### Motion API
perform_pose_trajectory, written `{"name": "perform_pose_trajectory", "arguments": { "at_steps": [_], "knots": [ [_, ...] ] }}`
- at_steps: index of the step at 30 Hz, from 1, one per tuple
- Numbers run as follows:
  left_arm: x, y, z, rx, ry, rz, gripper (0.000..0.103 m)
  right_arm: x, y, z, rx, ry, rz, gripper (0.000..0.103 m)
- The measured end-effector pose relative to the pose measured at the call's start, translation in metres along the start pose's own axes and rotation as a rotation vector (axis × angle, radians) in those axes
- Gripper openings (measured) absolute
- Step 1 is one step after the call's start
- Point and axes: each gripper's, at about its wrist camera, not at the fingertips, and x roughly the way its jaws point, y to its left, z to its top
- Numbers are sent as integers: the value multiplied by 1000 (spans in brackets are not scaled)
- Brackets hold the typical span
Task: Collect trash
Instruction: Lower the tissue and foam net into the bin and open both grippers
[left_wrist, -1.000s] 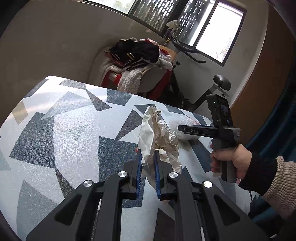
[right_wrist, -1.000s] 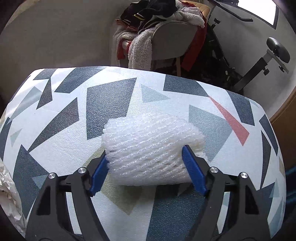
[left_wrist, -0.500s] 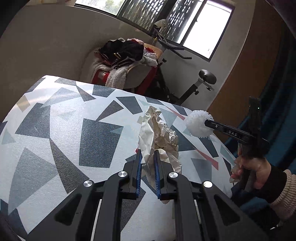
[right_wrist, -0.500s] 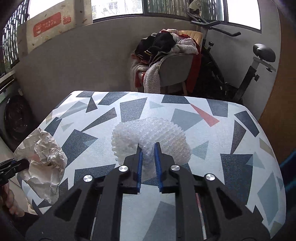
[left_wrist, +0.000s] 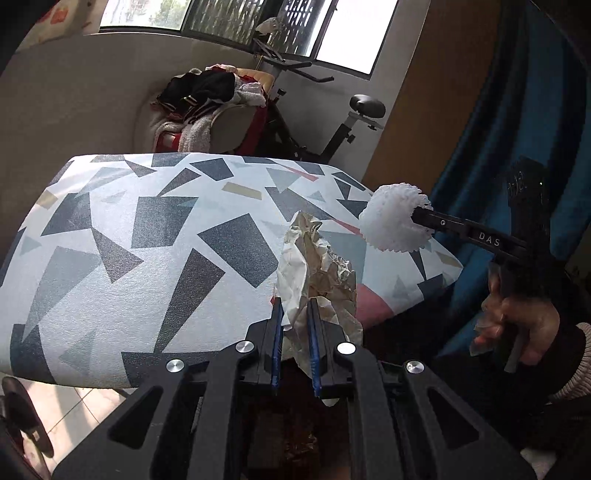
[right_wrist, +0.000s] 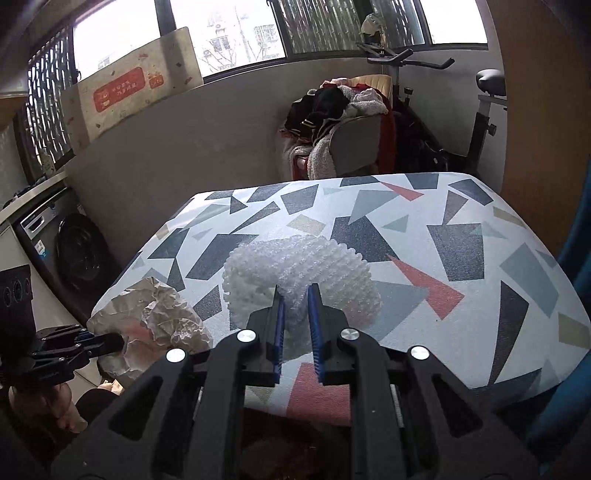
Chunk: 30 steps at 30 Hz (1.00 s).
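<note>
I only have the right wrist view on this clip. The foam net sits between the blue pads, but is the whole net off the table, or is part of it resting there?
Observer: The left wrist view shows the foam net from the side, hanging clear of the patterned table, pinched only in the right gripper.
Operator: What is the left gripper holding? I see just its tip at my frame's edge.
Observer: The left gripper is shut on the crumpled paper, which stands up from between its pads.
Operator: Is the hand on the right gripper visible?
Observer: Yes, a hand in a dark sleeve with a knit cuff grips its handle.
</note>
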Motion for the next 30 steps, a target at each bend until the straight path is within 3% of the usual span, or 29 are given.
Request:
{"name": "perform_pose_trajectory", "arguments": {
  "at_steps": [13,14,15,17,24,30],
  "knots": [
    [10,-17,-54,1,119,-38,16,-35,11,-36,30,-13,60,16],
    [11,-18,-54,0,130,-53,28,-37,10,-38,33,-13,66,16],
    [11,-18,-54,-1,137,-59,51,-38,11,-41,34,-13,68,16],
    [4,-17,-51,-7,104,-61,63,-39,11,-46,34,-7,68,16],
    [-26,-8,-35,-17,-1,43,83,-43,10,-66,84,32,108,16],
    [-41,-1,-30,-27,-45,103,91,-40,23,-87,45,97,121,16]
  ]
}}
